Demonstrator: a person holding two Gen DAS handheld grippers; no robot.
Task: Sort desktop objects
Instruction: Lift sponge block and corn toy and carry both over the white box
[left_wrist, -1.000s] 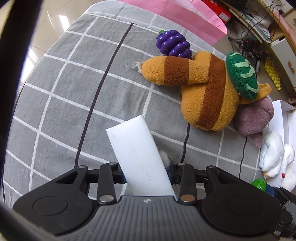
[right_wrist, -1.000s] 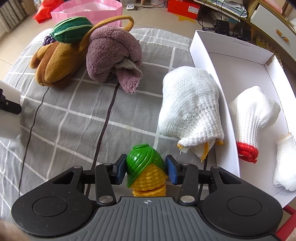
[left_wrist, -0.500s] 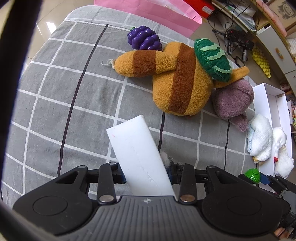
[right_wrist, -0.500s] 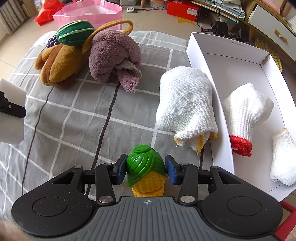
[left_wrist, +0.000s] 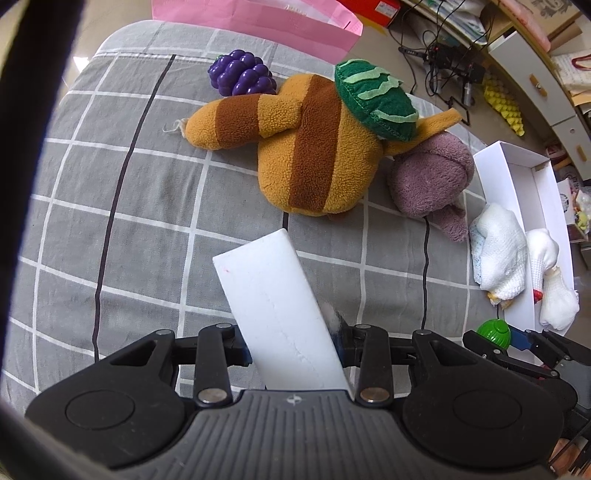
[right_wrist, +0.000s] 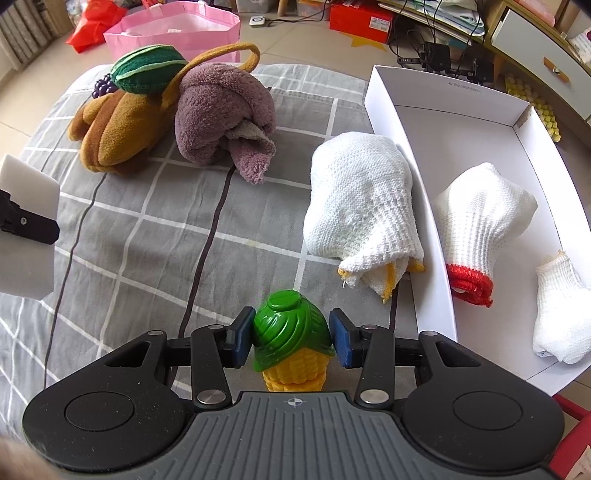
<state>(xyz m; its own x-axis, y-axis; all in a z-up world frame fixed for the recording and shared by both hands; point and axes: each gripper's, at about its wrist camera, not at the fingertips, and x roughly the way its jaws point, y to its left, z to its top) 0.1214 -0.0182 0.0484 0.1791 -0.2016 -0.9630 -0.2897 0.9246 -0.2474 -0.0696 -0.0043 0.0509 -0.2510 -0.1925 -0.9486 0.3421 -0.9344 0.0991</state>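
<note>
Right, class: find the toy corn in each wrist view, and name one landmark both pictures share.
Left wrist view: only the toy corn's green cap shows, low at right, in the right gripper.
Right wrist view: bottom centre, between the gripper's pads.
Shared landmark: the purple towel.

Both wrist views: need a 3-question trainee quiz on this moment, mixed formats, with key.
1. True or false: the left tool holds the toy corn.
2. Which lies inside the white box? A) purple towel B) red-cuffed white glove C) toy grapes
3. Fill in: the green watermelon plush sits on top of the ____ striped plush.

Key: 1 false, it grips the white foam block, the corn is in the right tool; 2 B; 3 brown.
</note>
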